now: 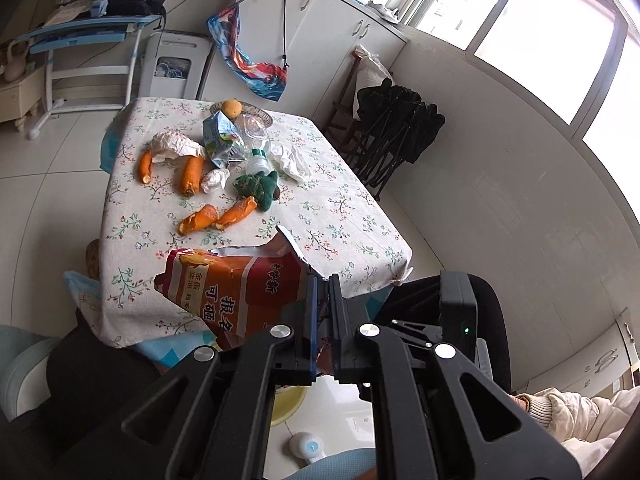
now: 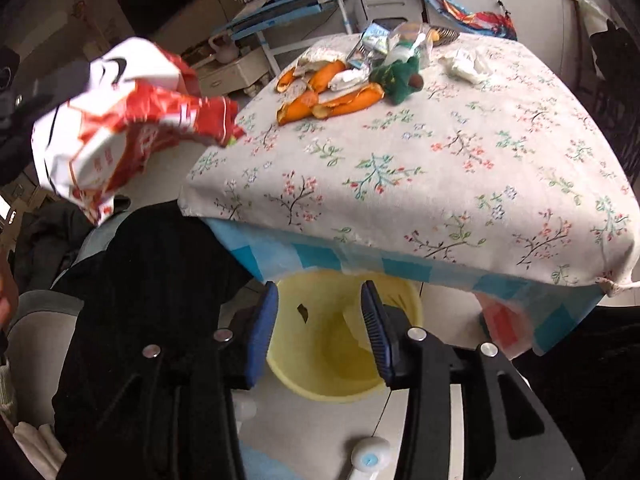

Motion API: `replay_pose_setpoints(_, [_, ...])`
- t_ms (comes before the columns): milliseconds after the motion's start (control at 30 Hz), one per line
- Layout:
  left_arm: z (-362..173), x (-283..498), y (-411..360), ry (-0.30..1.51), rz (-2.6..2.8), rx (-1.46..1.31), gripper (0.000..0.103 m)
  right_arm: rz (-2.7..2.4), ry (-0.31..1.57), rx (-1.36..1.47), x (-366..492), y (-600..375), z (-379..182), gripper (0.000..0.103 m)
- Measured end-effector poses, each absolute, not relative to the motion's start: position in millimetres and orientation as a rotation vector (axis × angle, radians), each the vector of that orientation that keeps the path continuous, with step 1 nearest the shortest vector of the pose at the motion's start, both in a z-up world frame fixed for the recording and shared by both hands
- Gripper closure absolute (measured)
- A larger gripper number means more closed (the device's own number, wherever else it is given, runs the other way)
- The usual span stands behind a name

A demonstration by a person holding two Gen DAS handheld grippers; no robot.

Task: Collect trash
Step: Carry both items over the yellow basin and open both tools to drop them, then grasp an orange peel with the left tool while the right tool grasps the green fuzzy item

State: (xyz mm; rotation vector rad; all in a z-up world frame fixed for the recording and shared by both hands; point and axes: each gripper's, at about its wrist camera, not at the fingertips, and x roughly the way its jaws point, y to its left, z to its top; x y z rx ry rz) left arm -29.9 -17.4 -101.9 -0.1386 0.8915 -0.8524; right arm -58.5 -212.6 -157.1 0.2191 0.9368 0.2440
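The left claw (image 1: pixel 324 300) pinches the orange bag (image 1: pixel 240 288) to carry it off the worktop (image 2: pixel 400 184); the right claw (image 2: pixel 320 332) waits wide open over the yellow bin (image 2: pixel 320 360).

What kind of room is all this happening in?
Most likely a lived-in home, perhaps a dining or family room. A table with a floral tablecloth holds orange peels, white cabinets line the wall, and a yellow bin sits under the table.
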Motion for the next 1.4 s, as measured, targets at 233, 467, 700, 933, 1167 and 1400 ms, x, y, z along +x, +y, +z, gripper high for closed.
replay_pose_setpoints(233, [-148.7, -38.5, -39.8, 1.041, -0.895, -0.150, 0.097, 0.128, 0.772, 0.260, -66.4, -236.7, -134.1, 0.053])
replay_pose_setpoints(467, [-171.6, -45.8, -54.7, 1.094, -0.845, -0.060, 0.089, 0.093, 0.749, 0.306, -68.4, -252.7, -132.6, 0.052])
replay_pose_setpoints(700, [-142.3, -49.5, -51.2, 0.919, -0.672, 0.127, 0.061, 0.096, 0.742, 0.311, -71.9, -253.6, -131.8, 0.052])
replay_pose_setpoints(933, [-115.8, -51.6, -47.4, 0.745, -0.515, 0.262, 0.044, 0.103, 0.737, 0.299, -73.9, -249.6, -132.1, 0.052])
replay_pose_setpoints(1167, [-103.2, -51.3, -47.4, 0.647, -0.438, 0.326, 0.029, 0.111, 0.751, 0.286, -69.9, -245.0, -134.9, 0.051])
replay_pose_setpoints(1400, [-102.7, -40.1, -41.5, 0.628, -0.407, 0.318, 0.025, 0.118, 0.773, 0.288, -63.7, -242.2, -139.4, 0.051])
